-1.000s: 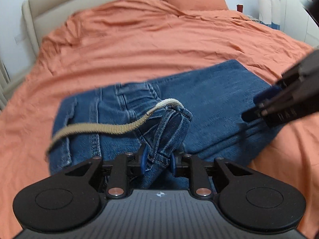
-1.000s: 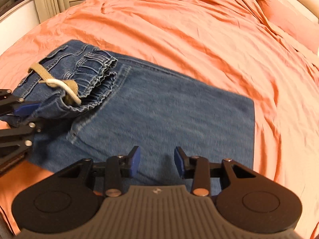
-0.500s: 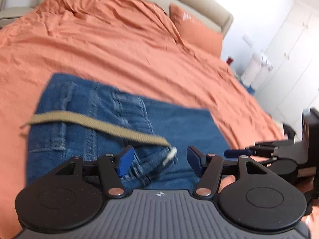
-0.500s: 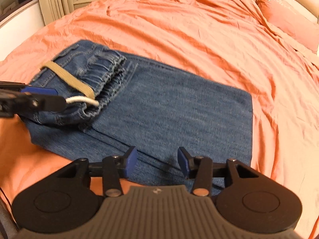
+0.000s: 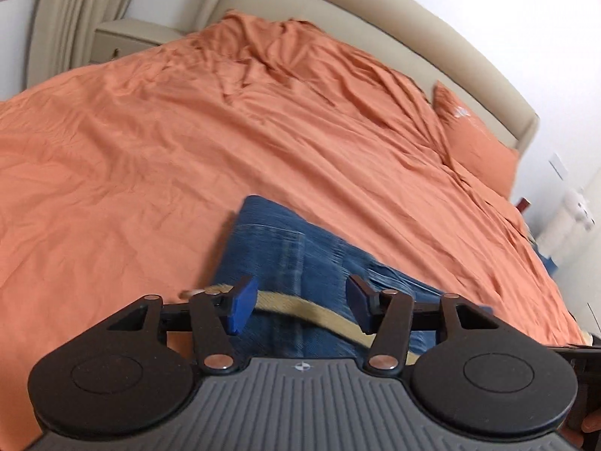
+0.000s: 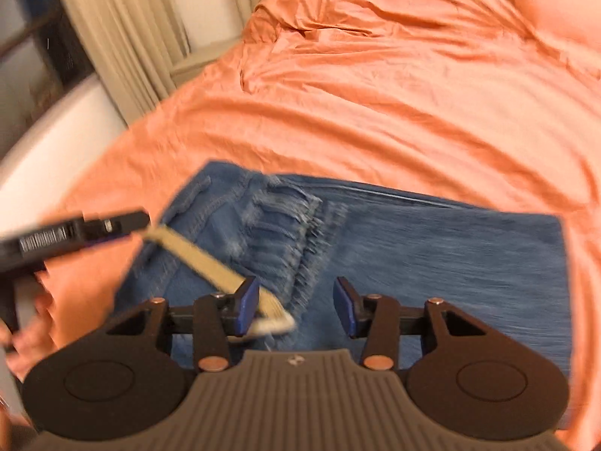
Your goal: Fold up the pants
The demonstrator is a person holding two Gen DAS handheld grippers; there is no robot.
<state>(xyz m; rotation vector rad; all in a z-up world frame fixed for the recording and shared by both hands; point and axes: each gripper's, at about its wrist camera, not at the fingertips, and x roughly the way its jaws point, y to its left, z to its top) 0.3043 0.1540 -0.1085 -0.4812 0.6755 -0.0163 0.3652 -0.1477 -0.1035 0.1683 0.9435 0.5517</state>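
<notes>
Waistband released by left gripper [image 5: 298, 308]; jeans [image 6: 432, 248] laid folded on bed [image 6: 375, 105]. Both grippers' jaws wide open, empty; right gripper [image 6: 296, 308] over drawstring [image 6: 210, 263]. Fold judged near done.

Each claw is matte black, with two round discs flanking a grey ribbed plate that carries a small round emblem. On the left claw [image 5: 300, 304], angled black link arms are pinned with copper-coloured rivets and end in blue pads [image 5: 242, 310]. The right claw [image 6: 296, 308] has the same build, blue pads [image 6: 248, 306] included. Seen from the right wrist, the left claw's black side bears a white label.
</notes>
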